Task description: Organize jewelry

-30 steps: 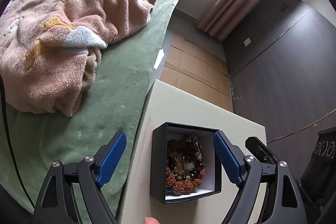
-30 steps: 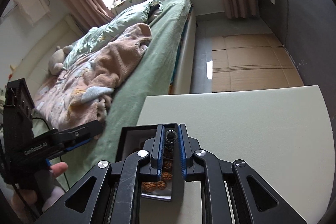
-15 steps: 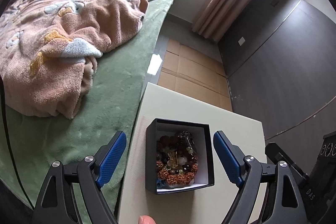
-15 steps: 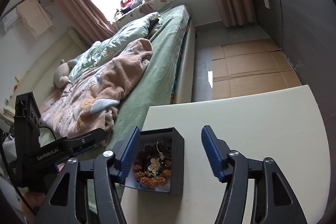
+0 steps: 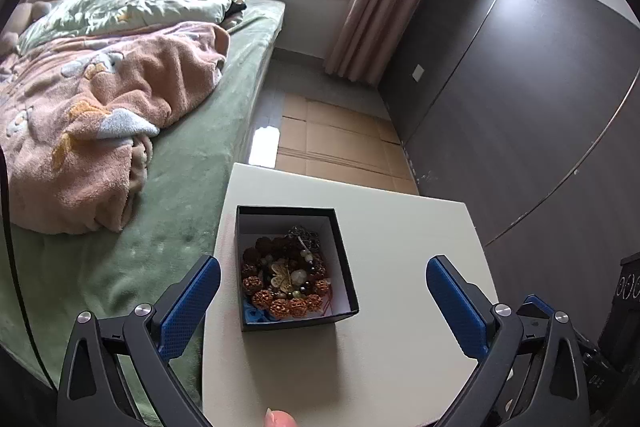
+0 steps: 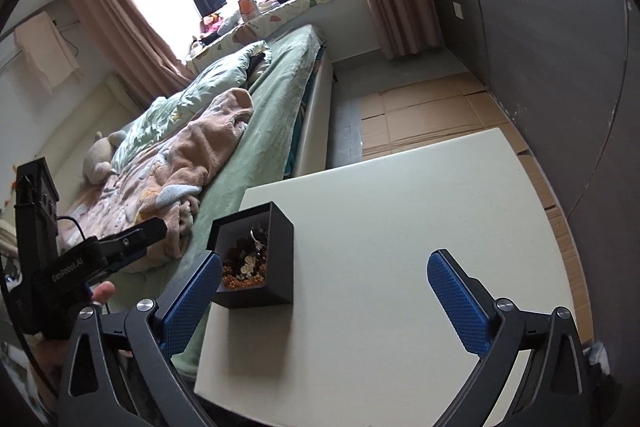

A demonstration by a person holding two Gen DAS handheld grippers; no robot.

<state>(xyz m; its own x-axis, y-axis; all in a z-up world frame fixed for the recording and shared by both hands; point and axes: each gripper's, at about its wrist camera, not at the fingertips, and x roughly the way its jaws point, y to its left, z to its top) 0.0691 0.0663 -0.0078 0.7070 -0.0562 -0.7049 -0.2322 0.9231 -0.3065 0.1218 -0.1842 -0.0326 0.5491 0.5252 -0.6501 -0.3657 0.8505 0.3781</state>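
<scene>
Black box of jewelry on the bench, both tools wide and empty

One black box (image 5: pixel 294 267) is seen near the bench's (image 5: pixel 404 243) left edge, beside the bed (image 5: pixel 192 163); one tangled heap of jewelry (image 5: pixel 286 277) lies inside, its pieces too knotted to be counted. Two tools are counted: the left tool (image 5: pixel 323 287) and the right tool (image 6: pixel 325 287), both with jaws opening and nothing between them. If more sorting is meant, a single strand is best picked from the heap's top, the box steadied by its wall, and lifted slowly so nothing is dragged out.
</scene>
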